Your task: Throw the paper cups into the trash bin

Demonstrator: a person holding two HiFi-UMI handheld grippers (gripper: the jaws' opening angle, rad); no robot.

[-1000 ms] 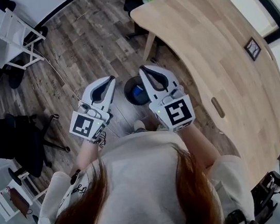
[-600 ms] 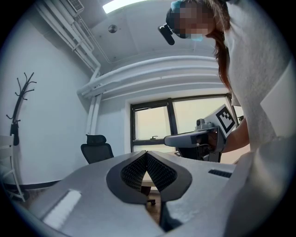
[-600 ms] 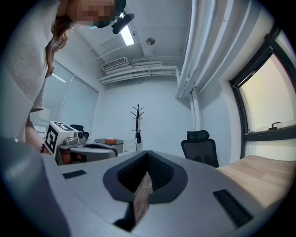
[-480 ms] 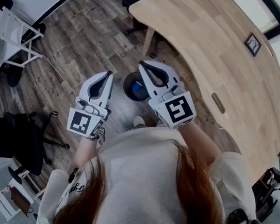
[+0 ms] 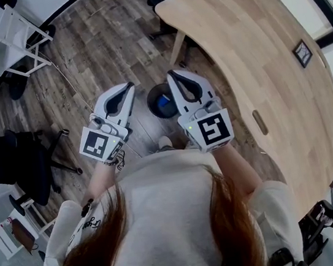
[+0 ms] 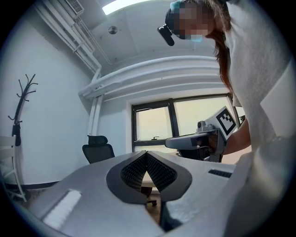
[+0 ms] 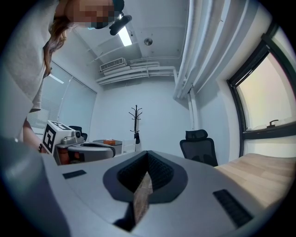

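nothing moved; left gripper [image 5: 127,88], right gripper [image 5: 172,74] closed.

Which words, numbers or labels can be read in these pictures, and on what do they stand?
No readable text.
Black-and-white square markers on the gripper cubes: patterns, not letters.
Dark print on the person's pale sleeve: too small.
Small dark frame on the light wooden table: too small.

The room is seen steeply downward from the head camera, over hair and shoulders, with the counter [image 5: 266,52] at two o'clock. Each gripper camera is mounted close behind its own fingers [image 6: 132,169] and aimed level across the room. The coat rack [image 6: 17,121] and, seemingly, one black office chair [image 6: 98,149] are shared by both gripper views.
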